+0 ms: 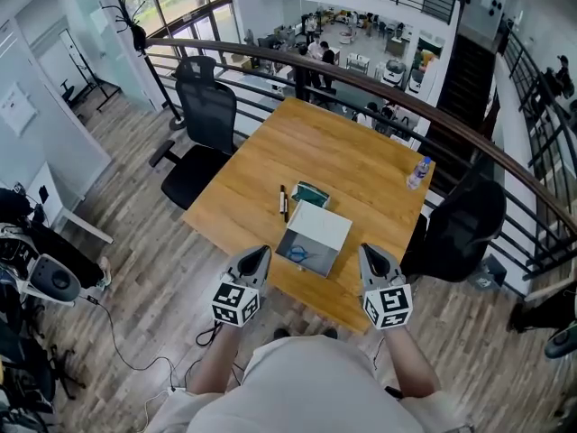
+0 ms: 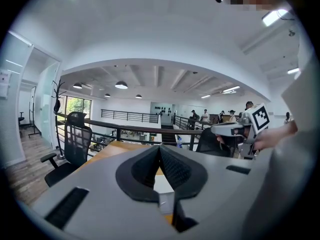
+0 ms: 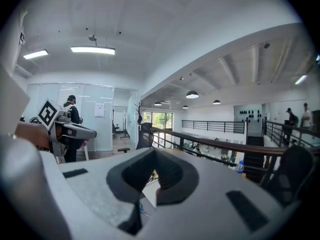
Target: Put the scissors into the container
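Scissors [image 1: 297, 254]: already in open box [image 1: 317, 226], just beside left gripper [image 1: 261, 253], right gripper [image 1: 368, 251] farther; all fingers closed, empty.

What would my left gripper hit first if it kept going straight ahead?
Probably the railing beyond the table. The left gripper points level, seemingly above the white container, though its height is unclear.

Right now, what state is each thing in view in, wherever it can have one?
left tool: shut, empty.
right tool: shut, empty.
container: open.
scissors: lying inside the container.
water bottle: upright.
pen: lying flat, outside the container.
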A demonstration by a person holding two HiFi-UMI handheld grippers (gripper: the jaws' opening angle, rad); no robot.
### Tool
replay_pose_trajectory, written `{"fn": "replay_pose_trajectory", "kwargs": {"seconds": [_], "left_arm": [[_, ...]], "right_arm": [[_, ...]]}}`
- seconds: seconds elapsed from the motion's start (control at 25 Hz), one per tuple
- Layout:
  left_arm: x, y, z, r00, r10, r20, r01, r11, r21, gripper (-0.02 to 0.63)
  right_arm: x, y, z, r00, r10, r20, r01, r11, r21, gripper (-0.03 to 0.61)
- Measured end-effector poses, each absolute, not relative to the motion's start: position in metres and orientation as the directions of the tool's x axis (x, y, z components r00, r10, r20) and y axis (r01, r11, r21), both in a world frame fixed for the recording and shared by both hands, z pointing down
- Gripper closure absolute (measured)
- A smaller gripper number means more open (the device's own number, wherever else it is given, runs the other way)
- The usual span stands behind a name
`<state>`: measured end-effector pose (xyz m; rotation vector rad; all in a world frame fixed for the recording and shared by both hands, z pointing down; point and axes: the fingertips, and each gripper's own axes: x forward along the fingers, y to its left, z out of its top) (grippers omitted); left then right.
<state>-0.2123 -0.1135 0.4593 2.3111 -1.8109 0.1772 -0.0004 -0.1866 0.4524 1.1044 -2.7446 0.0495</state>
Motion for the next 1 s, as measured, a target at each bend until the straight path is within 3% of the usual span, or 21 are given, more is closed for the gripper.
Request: {"fn": "replay_pose_trajectory", "kwargs": {"seconds": [1.0], "left_arm": [[-0.226, -0.11, 0.456, 0.248, -0.948, 0.198, -0.968, -0.234, 0.092, 0.621]], "right_arm": [[-0.012, -0.176, 0.446, -0.704, -0.681, 0.202, -0.687, 0.725, 0.051, 0.577]]}}
